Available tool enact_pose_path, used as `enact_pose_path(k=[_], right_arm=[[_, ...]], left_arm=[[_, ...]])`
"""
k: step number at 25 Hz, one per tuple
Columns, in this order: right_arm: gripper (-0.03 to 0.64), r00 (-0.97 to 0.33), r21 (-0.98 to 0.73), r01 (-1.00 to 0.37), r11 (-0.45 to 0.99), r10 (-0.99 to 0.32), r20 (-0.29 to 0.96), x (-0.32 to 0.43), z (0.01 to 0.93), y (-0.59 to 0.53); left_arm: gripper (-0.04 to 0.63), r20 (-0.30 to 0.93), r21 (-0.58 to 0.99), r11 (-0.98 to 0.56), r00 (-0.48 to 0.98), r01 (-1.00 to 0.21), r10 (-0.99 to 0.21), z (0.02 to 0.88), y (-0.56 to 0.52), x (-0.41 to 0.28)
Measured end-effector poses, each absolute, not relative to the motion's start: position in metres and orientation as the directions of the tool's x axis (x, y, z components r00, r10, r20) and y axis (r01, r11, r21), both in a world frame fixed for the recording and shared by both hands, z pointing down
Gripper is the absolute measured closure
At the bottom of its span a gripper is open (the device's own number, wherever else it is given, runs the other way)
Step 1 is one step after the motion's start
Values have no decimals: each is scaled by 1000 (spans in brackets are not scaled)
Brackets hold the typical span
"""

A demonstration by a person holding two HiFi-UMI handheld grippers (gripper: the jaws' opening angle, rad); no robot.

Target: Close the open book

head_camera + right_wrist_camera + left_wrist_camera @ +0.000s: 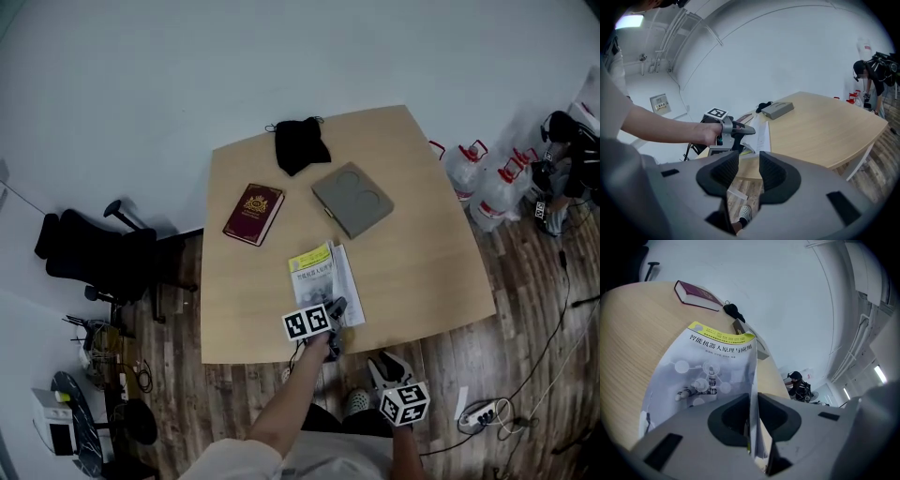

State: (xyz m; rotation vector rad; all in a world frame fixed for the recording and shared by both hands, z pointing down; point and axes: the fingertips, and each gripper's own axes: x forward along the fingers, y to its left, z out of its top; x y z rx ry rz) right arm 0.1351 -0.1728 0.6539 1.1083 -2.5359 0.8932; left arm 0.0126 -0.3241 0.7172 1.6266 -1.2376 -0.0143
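Observation:
A thin book [322,272] with a yellow and white printed cover lies near the table's front edge, with paler pages showing along its right side. My left gripper [335,313] is shut on the book's near edge. In the left gripper view the cover [712,366] curves up and runs edge-on between the two pads of my left gripper [753,420]. My right gripper [382,363] hangs off the table, in front of its edge. It stands open [749,171] with only floor and a shoe showing in the gap. From there I see the left gripper [739,129] at the book [762,135].
Further back on the wooden table [412,272] lie a maroon book [253,213], a black cloth [300,142] and a grey box [352,199]. Water jugs [483,178] stand on the floor at the right. An office chair [94,253] stands at the left. A person [869,77] bends over beyond the table.

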Motion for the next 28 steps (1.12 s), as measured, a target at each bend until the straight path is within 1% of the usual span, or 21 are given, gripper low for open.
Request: enact_pose_path(k=[17,22,28], right_arm=[[473,-617,-420,-785,454,-629,473,169,664,-153],[472,-596,-384,-803,456,-638,488,175,663,-154],[468,-614,-379,-789,483,-620,489,166,662,-147]], left_arm=[[474,652,612,109,422,-783,-630,737,-338,27],[409,667,561,22,435,-828,-605,733,-338,38],[400,634,556,-50,462,-830,-620,716,-320,42]])
